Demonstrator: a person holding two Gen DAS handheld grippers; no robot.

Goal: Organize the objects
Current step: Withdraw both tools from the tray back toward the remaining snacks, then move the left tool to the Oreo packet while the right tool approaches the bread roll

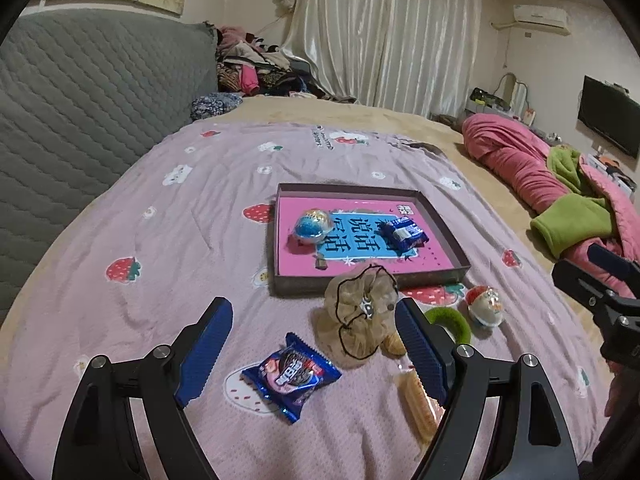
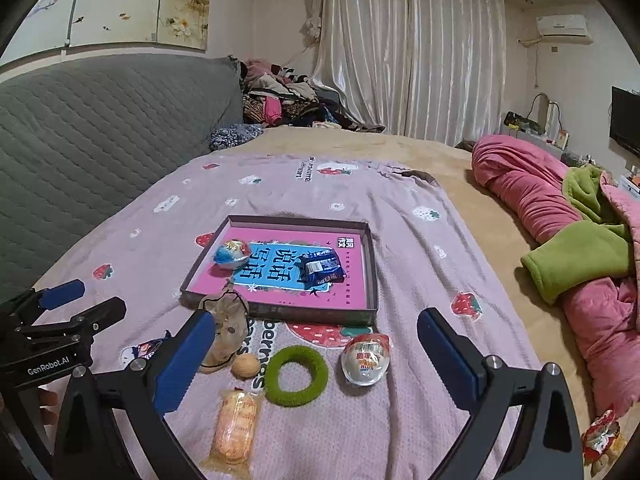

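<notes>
two foil eggs (image 2: 231,255), two blue packets (image 2: 322,267)

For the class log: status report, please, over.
Left gripper, right gripper open, empty. Tray holds two items; green ring, egg toy still outside. Nothing blocking.

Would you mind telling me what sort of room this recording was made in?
Most likely a lived-in bedroom: the work surface is a bed spread with a strawberry-print sheet, against a quilted grey headboard, with a rumpled pink quilt and long curtains behind.

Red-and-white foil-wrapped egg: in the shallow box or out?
Out. The red-and-white foil-wrapped egg lies on the pink blanket, before the shallow box.
</notes>
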